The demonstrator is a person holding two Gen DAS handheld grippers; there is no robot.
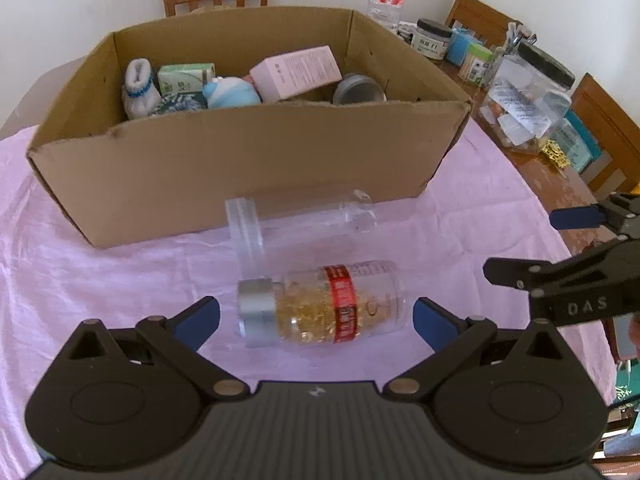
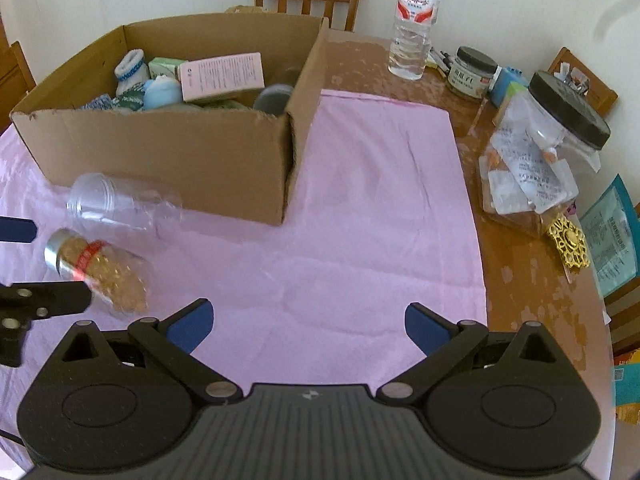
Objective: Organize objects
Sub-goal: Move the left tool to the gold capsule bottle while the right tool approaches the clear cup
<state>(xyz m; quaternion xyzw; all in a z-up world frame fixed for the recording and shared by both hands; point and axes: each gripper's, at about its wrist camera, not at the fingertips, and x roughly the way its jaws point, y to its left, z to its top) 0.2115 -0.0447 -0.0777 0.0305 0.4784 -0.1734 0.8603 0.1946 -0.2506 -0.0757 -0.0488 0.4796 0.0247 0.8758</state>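
A clear bottle of golden capsules (image 1: 320, 306) with a silver cap and red band lies on its side on the pink cloth (image 1: 120, 280). My left gripper (image 1: 316, 320) is open, its blue pads on either side of the bottle, apart from it. An empty clear jar (image 1: 296, 224) lies behind it against the cardboard box (image 1: 240, 172). The box holds a pink carton (image 1: 296, 72), a green carton, baby socks and a grey tin. My right gripper (image 2: 308, 326) is open and empty over bare cloth; the capsule bottle (image 2: 104, 272) and clear jar (image 2: 120, 206) lie to its left.
On the wooden table to the right stand a large clear jar with a black lid (image 2: 536, 164), a water bottle (image 2: 414, 24), a small black-lidded jar (image 2: 472, 72) and a gold ornament (image 2: 568, 246). Wooden chairs stand behind the table.
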